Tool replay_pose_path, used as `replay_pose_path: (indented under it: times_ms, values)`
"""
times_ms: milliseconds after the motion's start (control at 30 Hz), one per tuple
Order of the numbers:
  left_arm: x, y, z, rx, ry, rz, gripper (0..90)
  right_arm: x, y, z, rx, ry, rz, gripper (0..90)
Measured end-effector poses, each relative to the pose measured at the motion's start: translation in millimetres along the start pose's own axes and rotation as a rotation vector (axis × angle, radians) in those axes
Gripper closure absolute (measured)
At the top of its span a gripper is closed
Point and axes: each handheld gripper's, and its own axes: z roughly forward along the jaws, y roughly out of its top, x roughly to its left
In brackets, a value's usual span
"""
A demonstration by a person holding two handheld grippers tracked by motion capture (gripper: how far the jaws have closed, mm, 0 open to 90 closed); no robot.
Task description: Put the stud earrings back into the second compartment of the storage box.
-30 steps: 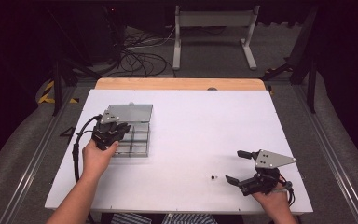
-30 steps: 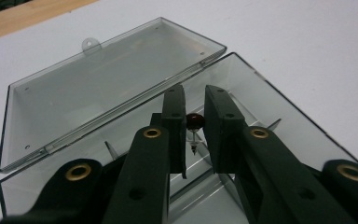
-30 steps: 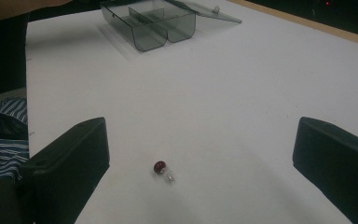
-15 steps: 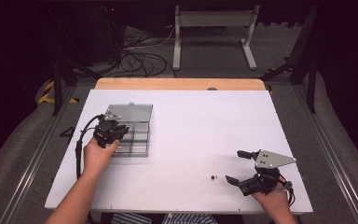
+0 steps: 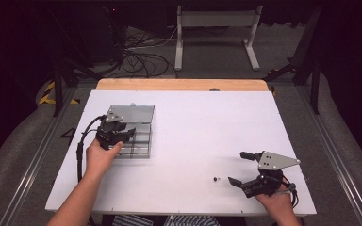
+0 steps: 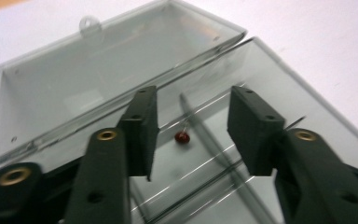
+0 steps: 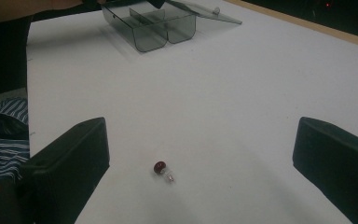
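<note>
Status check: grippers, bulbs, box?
Both grippers open: left gripper over clear box, one red bulb inside. Right gripper straddles second bulb on table. Nothing blocking.

High cam overhead; 2 gripper cams close; all share box [image 5: 131,134].

A flat white rectangular surface [image 5: 193,136] has a light wooden strip [image 5: 179,84] along its far edge. Beyond it, on the grey floor [image 5: 217,61], stands a white metal stand [image 5: 215,21] on two feet, beside a tangle of black cables [image 5: 139,56] (loosely coiled). Yellow-and-black striped tape [image 5: 52,94] marks the floor at the left.
</note>
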Motion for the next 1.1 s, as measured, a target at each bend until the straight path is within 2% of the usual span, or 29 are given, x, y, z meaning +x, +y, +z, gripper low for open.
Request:
replay_pose_path:
  times_ms: [33, 100, 200, 300, 567, 767, 1100]
  values:
    - [-3.3, 1.6, -2.3, -0.018, -0.01, 0.005, 46.8, -0.1, 0.0, -0.3, -0.002, -0.001, -0.001, 4.0]
    - [-8.1, 4.6, -6.7, -0.045, -0.02, 0.02, 45.2, -0.1, 0.1, -0.3, -0.003, -0.001, 0.001, 4.0]
    - [-17.1, 8.8, -11.9, -0.071, -0.055, 0.024, 40.3, -0.2, 0.1, -0.6, -0.004, -0.001, -0.001, 4.0]
    - [-29.0, 14.2, -17.4, -0.092, -0.083, 0.052, 37.1, -0.2, 0.2, -1.0, -0.007, -0.001, -0.001, 4.0]
    - [-62.3, 26.2, -28.2, -0.157, -0.172, 0.104, 35.2, -0.4, 0.3, -1.5, -0.01, 0.002, 0.002, 4.0]
    - [-83.6, 32.2, -34.3, -0.184, -0.233, 0.134, 34.8, -0.2, 0.5, -2.1, -0.013, 0.003, 0.002, 3.9]
    - [-117.8, 38.8, -31.7, -0.182, -0.315, 0.2, 34.9, -0.3, 0.8, -2.9, -0.021, 0.01, 0.001, 3.9]
